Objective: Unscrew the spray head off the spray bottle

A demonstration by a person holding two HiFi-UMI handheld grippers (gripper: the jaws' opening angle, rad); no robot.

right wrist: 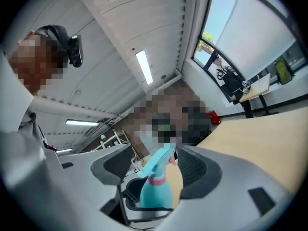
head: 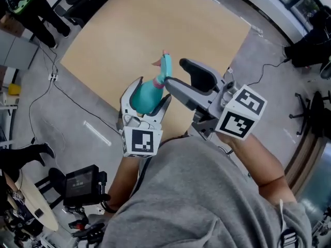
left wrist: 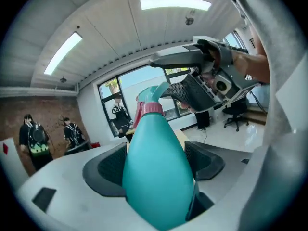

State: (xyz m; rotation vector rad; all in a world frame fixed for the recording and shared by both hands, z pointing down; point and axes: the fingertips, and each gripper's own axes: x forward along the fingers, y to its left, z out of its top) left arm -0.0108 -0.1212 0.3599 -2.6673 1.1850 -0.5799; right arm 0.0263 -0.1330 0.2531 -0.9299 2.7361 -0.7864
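we've got the left gripper (left wrist: 156, 163) clamped on the spray bottle (head: 146, 98); right gripper (right wrist: 156, 167) open around the spray head (head: 165, 66); close off-centre and we probably slip

- Spray bottle (head: 146, 98): body teal, plain. 
- Collar (left wrist: 152, 109): pink. 
- Spray head (head: 166, 67): lighter turquoise.
- Nozzle tip (head: 156, 63): pink.
- Left gripper (head: 150, 93), right gripper (head: 176, 72): light grey shells. Pads (left wrist: 108, 170) black with fine mesh texture.
- Left marker cube (head: 140, 141), right marker cube (head: 242, 112): white faces with black square patterns.
- Worktop (head: 155, 25): pale tan, uniform.
- Floor (head: 77, 123): grey.
- Cables (head: 77, 103) on floor: black.
- Person's shirt (head: 196, 200): grey.
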